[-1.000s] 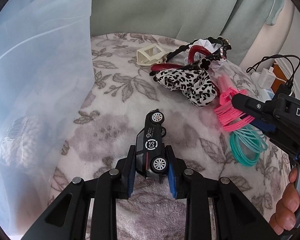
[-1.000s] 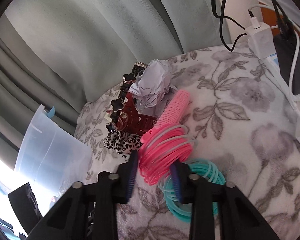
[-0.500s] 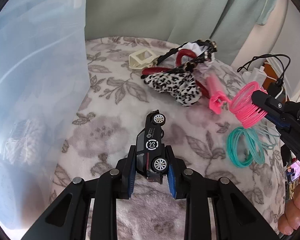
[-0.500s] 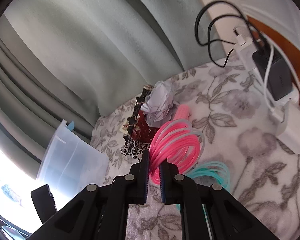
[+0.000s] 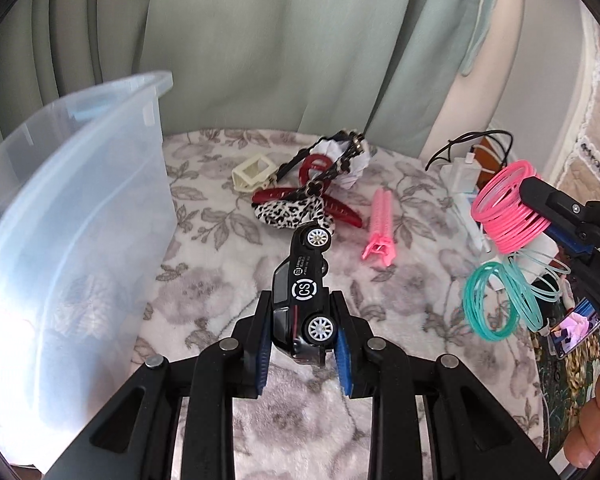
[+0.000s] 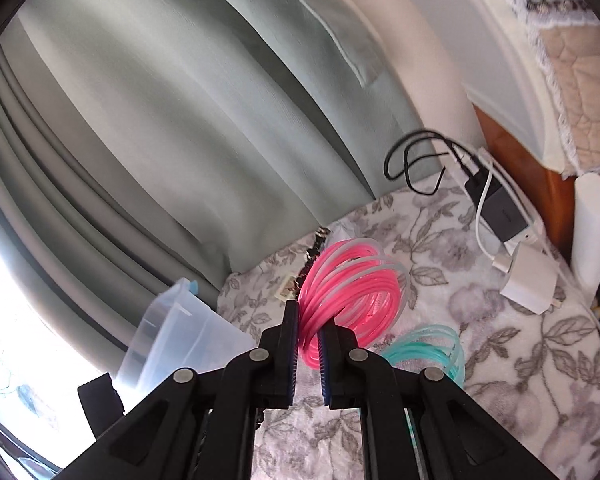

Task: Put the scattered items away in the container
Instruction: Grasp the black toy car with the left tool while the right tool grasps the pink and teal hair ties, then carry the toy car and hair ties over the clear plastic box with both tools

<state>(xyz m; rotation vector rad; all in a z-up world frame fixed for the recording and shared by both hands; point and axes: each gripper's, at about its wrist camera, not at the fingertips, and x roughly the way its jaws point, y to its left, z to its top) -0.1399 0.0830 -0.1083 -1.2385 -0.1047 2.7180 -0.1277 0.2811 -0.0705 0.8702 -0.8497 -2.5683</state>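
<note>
A grey floral fleece blanket [image 5: 220, 248] carries a clear plastic bin [image 5: 72, 216] left of the fingers, a hair-accessory pile [image 5: 308, 196] ahead, and a pink roller clip [image 5: 380, 224] and teal hoops [image 5: 488, 304] to the right.
</note>
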